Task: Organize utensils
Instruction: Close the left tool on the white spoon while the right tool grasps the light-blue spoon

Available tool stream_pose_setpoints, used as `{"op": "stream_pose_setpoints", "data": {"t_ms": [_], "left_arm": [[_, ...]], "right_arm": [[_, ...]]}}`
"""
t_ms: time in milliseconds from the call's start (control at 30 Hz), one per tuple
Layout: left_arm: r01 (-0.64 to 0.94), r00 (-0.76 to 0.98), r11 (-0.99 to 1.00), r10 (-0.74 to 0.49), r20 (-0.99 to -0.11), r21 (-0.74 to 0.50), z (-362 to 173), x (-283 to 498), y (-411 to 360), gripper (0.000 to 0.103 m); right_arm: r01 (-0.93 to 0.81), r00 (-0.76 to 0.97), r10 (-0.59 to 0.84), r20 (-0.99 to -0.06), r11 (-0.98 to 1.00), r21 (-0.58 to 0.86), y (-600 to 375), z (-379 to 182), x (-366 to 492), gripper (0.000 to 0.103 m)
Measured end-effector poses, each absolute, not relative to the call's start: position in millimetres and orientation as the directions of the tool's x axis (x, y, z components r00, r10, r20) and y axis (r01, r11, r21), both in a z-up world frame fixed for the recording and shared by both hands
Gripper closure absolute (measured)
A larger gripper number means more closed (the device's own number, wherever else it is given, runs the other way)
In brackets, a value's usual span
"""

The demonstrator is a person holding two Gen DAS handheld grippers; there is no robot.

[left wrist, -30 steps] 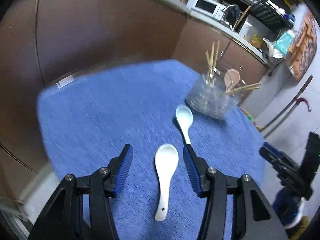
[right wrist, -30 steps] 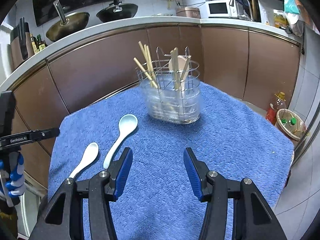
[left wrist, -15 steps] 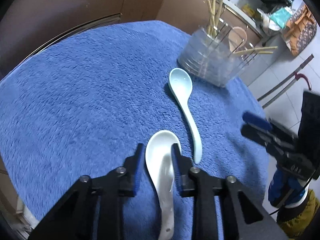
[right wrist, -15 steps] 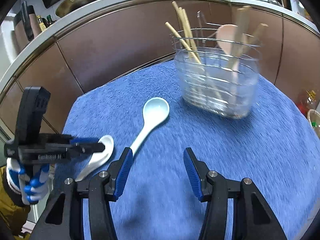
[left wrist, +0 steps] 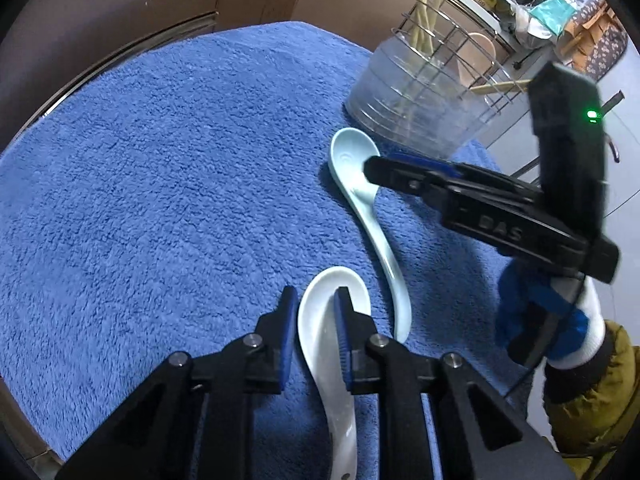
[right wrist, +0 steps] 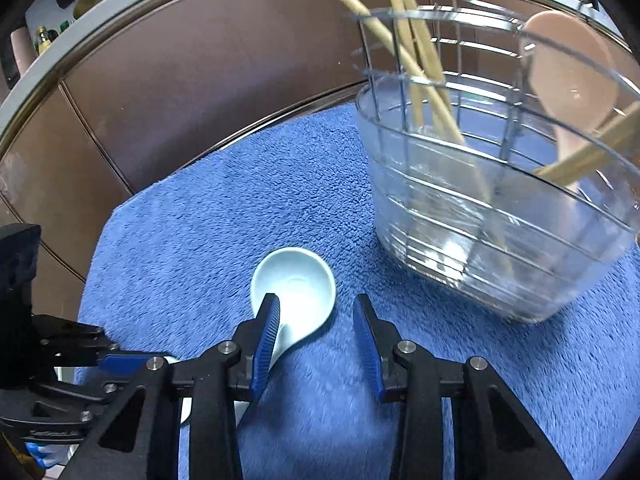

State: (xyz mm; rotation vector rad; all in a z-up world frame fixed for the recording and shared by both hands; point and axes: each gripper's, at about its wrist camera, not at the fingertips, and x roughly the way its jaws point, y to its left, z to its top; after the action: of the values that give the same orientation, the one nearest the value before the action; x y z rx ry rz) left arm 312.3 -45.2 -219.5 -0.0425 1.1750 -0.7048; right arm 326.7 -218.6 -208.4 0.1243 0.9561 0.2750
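Observation:
My left gripper (left wrist: 314,302) is shut on a white ceramic spoon (left wrist: 320,320) that lies on the blue towel (left wrist: 160,180); its pads pinch the bowl's left side. A pale blue spoon (left wrist: 384,248) lies beside it, bowl toward the clear utensil holder (left wrist: 416,108). My right gripper (right wrist: 316,316) is open, low over the towel, with its left finger over the blue spoon's bowl (right wrist: 300,284). In the left wrist view the right gripper (left wrist: 372,168) reaches over that bowl. The holder (right wrist: 500,232) has chopsticks and a beige paddle (right wrist: 568,80) in it.
Brown cabinet fronts (right wrist: 200,100) and a steel counter edge stand behind the towel. The holder's wire frame (right wrist: 460,40) rises just right of my right gripper. A gloved hand (left wrist: 560,320) holds the right gripper.
My left gripper has closed on the white spoon. My right gripper has moved forward and down to the blue spoon's bowl, staying open.

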Motion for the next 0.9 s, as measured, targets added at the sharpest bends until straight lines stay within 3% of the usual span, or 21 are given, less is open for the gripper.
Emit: {"op": "stream_pose_setpoints", "data": {"t_ms": [133, 267, 400, 667, 900], "left_arm": [[0.486, 0.197, 0.783, -0.531, -0.824, -0.388, -219.7, 313.4, -44.6, 0.086], [0.490, 0.223, 0.793, -0.515, -0.827, -0.362, -220.4, 310.6, -48.9, 0.088], [0.481, 0.252, 0.807, -0.501, -0.828, -0.342, -220.0, 306.3, -47.5, 0.095], [0.430, 0.324, 0.836, -0.496, -0.805, -0.342, -211.6, 287.6, -42.3, 0.099], [0.467, 0.362, 0.848, -0.442, -0.821, -0.251, -202.8, 251.9, -50.3, 0.099]], "right_arm": [[-0.195, 0.521, 0.314, -0.794, 0.949, 0.248, -217.5, -216.6, 338.2, 0.071], [-0.204, 0.519, 0.329, -0.789, 0.944, 0.260, -221.6, -216.9, 342.9, 0.093], [-0.232, 0.518, 0.339, -0.785, 0.940, 0.252, -225.1, -210.8, 331.4, 0.095], [-0.256, 0.524, 0.338, -0.782, 0.938, 0.234, -238.0, -198.1, 275.6, 0.096], [-0.318, 0.477, 0.315, -0.820, 0.932, 0.173, -240.0, -195.3, 223.9, 0.097]]}}
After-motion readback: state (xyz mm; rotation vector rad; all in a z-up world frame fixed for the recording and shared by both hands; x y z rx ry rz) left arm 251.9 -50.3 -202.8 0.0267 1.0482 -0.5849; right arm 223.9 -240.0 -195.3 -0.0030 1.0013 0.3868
